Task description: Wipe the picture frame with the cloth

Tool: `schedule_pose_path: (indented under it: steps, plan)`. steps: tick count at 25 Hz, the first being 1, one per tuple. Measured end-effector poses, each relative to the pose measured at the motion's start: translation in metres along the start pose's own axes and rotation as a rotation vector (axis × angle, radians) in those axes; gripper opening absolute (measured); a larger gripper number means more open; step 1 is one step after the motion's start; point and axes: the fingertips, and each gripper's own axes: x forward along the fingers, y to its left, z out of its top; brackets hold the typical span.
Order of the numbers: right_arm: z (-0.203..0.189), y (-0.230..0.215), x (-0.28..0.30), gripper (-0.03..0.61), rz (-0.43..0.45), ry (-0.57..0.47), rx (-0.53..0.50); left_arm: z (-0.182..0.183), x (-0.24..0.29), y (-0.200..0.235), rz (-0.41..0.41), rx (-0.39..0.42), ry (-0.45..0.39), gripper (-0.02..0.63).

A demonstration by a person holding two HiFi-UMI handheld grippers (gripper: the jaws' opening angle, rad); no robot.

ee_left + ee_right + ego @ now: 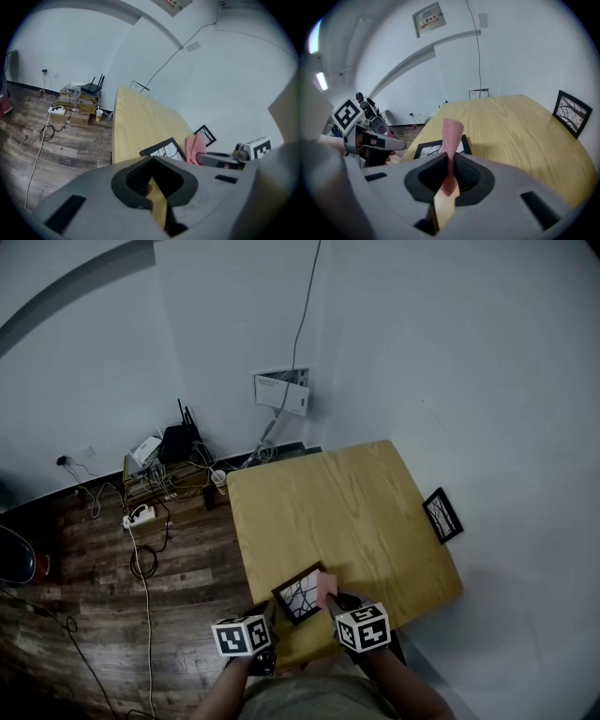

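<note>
Pink cloth meets the right corner of the picture frame in the head view, the frame lying flat by the near edge of the wooden table, between left gripper and right gripper. The left gripper view alone shows those jaws pressed together on nothing, just short of the frame, so I judge a wiping push could slide the unheld frame off. The right gripper view shows its jaws clamped on the cloth's narrow fold.
</note>
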Motion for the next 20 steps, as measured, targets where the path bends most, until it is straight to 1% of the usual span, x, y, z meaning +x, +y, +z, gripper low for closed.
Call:
schedule_pose_path:
  steps: [4, 7, 10, 14, 20]
  plan:
    - [0.008, 0.015, -0.024, 0.018, 0.089, -0.067, 0.026, -0.001, -0.019, -0.019, 0.011, -0.024, -0.073, 0.003]
    - [0.016, 0.025, -0.044, 0.018, 0.152, -0.11, 0.016, -0.003, -0.033, -0.035, 0.026, -0.053, -0.131, 0.003]
    - [0.017, 0.029, -0.06, 0.018, 0.201, -0.125, -0.005, -0.006, -0.05, -0.051, 0.059, -0.072, -0.192, 0.003]
    - [0.01, 0.035, -0.094, 0.018, 0.256, -0.146, -0.025, -0.026, -0.071, -0.075, 0.095, -0.085, -0.251, 0.003]
    - [-0.003, 0.044, -0.142, 0.018, 0.324, -0.197, -0.068, -0.059, -0.09, -0.11, 0.142, -0.072, -0.298, 0.003]
